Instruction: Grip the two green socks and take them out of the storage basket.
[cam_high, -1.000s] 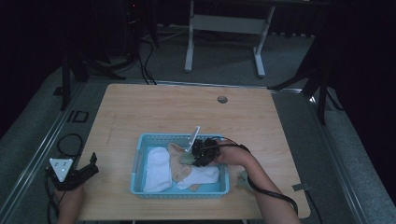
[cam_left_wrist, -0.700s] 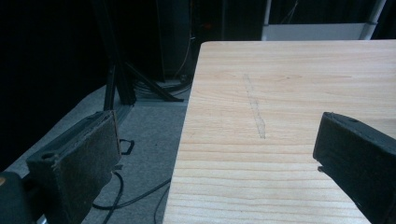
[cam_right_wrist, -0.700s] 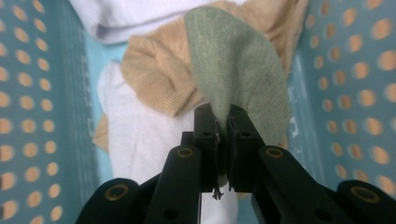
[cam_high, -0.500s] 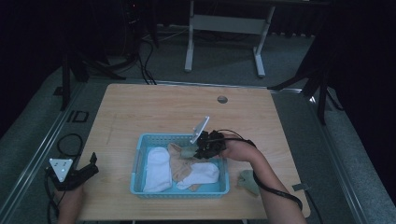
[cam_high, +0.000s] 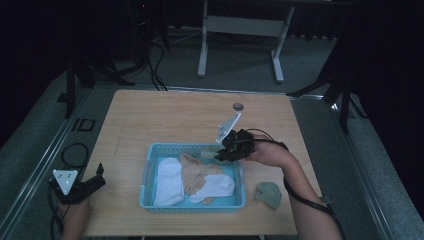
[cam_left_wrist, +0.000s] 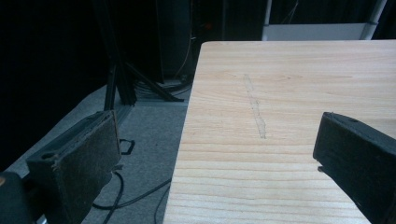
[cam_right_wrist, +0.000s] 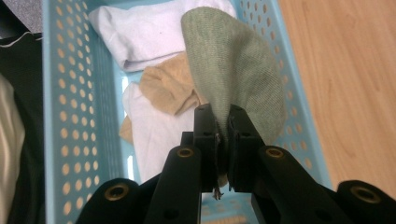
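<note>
A light blue perforated basket (cam_high: 148, 172) sits at the table's front middle. It holds a white sock (cam_high: 167, 182), a tan sock (cam_high: 192, 172) and another white sock (cam_high: 217, 186). My right gripper (cam_high: 224, 152) hovers over the basket's far right corner, shut on a green sock (cam_right_wrist: 238, 70). That sock hangs from the jaws above the basket (cam_right_wrist: 60, 93), over the tan sock (cam_right_wrist: 163, 88) and white sock (cam_right_wrist: 154, 28). A second green sock (cam_high: 267, 194) lies on the table right of the basket. My left gripper (cam_high: 95, 177) rests open at the table's front left edge, its jaws (cam_left_wrist: 215, 154) wide apart over bare wood.
A small dark round mark (cam_high: 238, 106) is on the table's far side. The wooden table (cam_left_wrist: 280, 93) drops off at its left edge to grey floor with cables (cam_left_wrist: 140, 196). A metal stand (cam_high: 240, 30) is behind the table.
My right gripper has risen out of the basket toward its far right corner with the green sock. The forearm shifted, uncovering the second green sock on the table. The left gripper stayed put.
</note>
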